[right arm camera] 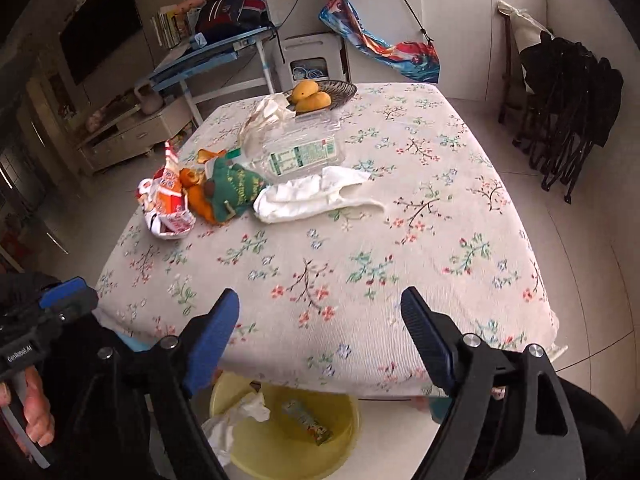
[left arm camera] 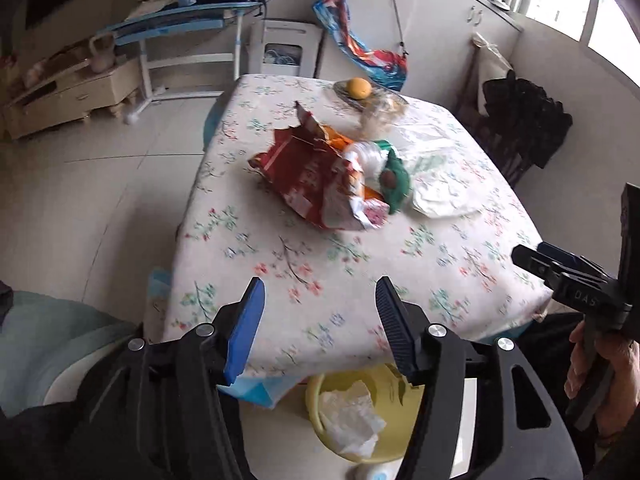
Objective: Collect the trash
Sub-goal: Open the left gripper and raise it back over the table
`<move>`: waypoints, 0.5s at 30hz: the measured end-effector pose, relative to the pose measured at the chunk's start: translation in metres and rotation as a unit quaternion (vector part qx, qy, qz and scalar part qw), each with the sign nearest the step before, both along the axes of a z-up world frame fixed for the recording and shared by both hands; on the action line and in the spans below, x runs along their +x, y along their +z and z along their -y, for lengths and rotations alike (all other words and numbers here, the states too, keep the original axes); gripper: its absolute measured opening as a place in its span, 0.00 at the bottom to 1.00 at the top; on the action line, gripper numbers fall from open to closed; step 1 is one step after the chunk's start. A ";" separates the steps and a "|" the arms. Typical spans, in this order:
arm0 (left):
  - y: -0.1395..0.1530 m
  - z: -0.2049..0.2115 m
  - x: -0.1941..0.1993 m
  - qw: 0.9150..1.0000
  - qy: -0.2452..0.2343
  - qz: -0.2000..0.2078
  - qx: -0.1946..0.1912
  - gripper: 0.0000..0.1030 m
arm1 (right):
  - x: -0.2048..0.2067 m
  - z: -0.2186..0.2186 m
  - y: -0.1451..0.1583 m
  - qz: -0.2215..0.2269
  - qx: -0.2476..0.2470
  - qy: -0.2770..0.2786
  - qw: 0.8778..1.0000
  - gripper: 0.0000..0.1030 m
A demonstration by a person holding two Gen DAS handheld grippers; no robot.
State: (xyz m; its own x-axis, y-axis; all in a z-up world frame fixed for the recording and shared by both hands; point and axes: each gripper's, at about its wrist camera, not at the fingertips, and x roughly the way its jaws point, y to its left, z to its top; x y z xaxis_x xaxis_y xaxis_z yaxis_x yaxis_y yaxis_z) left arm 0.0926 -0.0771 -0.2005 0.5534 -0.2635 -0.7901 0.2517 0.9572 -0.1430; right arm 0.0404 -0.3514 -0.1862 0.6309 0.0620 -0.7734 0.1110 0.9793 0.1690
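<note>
Your counter [right arm camera: 400, 208] wears a floral cloth and stands on a pale tiled floor [left arm camera: 80, 184], with a blue desk [right arm camera: 216, 56] and white cabinets [right arm camera: 460, 20] behind; a yellow bin [right arm camera: 280, 440] sits on the floor under the near edge, holding crumpled paper; the trash lies in a heap toward the far left corner: a red snack bag [left arm camera: 304, 176], a green pouch [right arm camera: 236, 188], a clear bottle [right arm camera: 296, 148] and a white bag [right arm camera: 312, 196], well ahead of both sets of fingers; your left gripper [left arm camera: 320, 312] and right gripper [right arm camera: 320, 332] hang over the near edge, fingers spread wide, gripping nothing
</note>
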 end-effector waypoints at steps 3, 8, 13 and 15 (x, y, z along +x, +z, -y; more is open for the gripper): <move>-0.025 0.009 0.049 0.999 0.006 -0.028 0.038 0.54 | 0.034 0.012 -0.014 -0.021 0.004 -0.015 1.000 0.77; -0.057 0.031 0.097 0.998 0.013 -0.034 0.054 0.54 | 0.071 0.026 -0.037 -0.049 0.004 -0.036 0.998 0.80; -0.064 0.058 0.140 0.997 0.004 -0.002 0.082 0.80 | 0.099 0.030 -0.041 -0.034 -0.016 -0.035 0.999 0.90; -0.068 0.068 0.158 0.995 0.005 0.009 0.097 0.88 | 0.112 0.032 -0.043 -0.034 -0.023 -0.035 0.999 0.92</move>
State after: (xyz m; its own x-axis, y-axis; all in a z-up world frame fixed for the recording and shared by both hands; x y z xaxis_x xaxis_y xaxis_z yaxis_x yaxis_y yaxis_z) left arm 0.2503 -0.1454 -0.2689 0.5689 -0.1007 -0.8162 0.2428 0.9688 0.0497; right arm 0.1520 -0.3833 -0.2293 0.5788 -0.0174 -0.8153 0.1892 0.9754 0.1135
